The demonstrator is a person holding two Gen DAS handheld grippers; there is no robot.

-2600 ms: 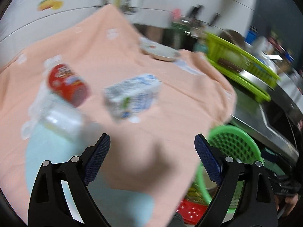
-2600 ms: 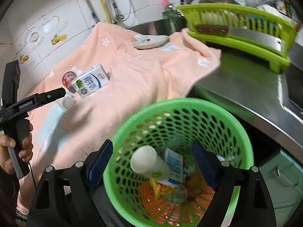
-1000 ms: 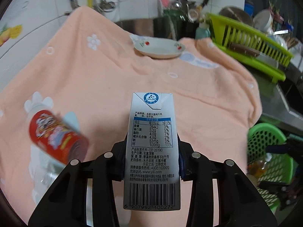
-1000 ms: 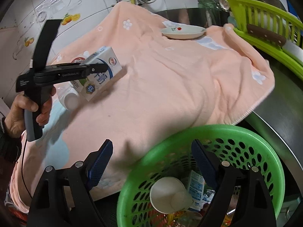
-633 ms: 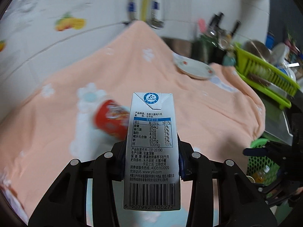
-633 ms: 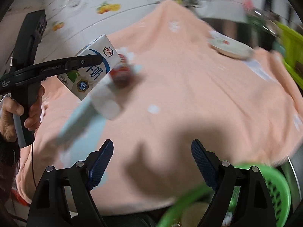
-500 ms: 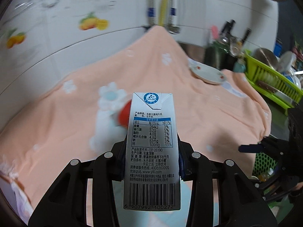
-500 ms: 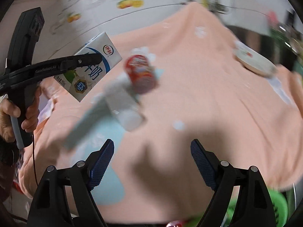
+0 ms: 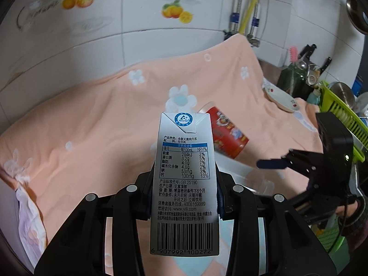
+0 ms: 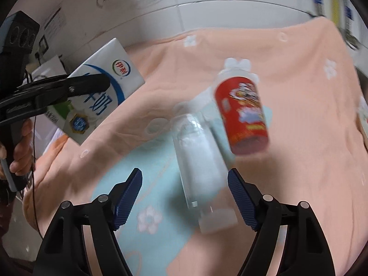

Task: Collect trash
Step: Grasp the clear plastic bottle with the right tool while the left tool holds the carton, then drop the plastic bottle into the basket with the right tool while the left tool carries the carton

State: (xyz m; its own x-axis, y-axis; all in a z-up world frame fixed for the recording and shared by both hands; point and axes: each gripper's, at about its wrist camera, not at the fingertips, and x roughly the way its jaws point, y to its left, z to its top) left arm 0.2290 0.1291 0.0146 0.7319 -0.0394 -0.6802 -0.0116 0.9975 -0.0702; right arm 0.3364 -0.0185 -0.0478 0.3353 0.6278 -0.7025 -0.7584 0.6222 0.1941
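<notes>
Your left gripper (image 9: 184, 197) has its pads pressed on both sides of the milk carton (image 9: 184, 184), gripping it low on its body. The carton stands upright between the fingers with its nutrition panel and barcode facing the left wrist camera. From the right wrist view the same carton (image 10: 101, 96) hangs in the air above the left edge of the peach towel (image 10: 299, 161), clear of the cloth.

Your right gripper (image 10: 185, 189) is partly open, and its jaws have just been closing. The clear plastic bottle (image 10: 202, 168) lies between its blue pads, but neither pad touches it. The bottle rests on its side on the pale blue patch of the towel, its cap end pointing toward you.

The red can (image 10: 241, 115) lies tilted on the towel, just beside the bottle on its right and further from you. In the left wrist view that can (image 9: 227, 135) shows just behind the carton.

A small white plate (image 9: 280, 101) sits near the far right corner of the towel, well apart from the trash.
</notes>
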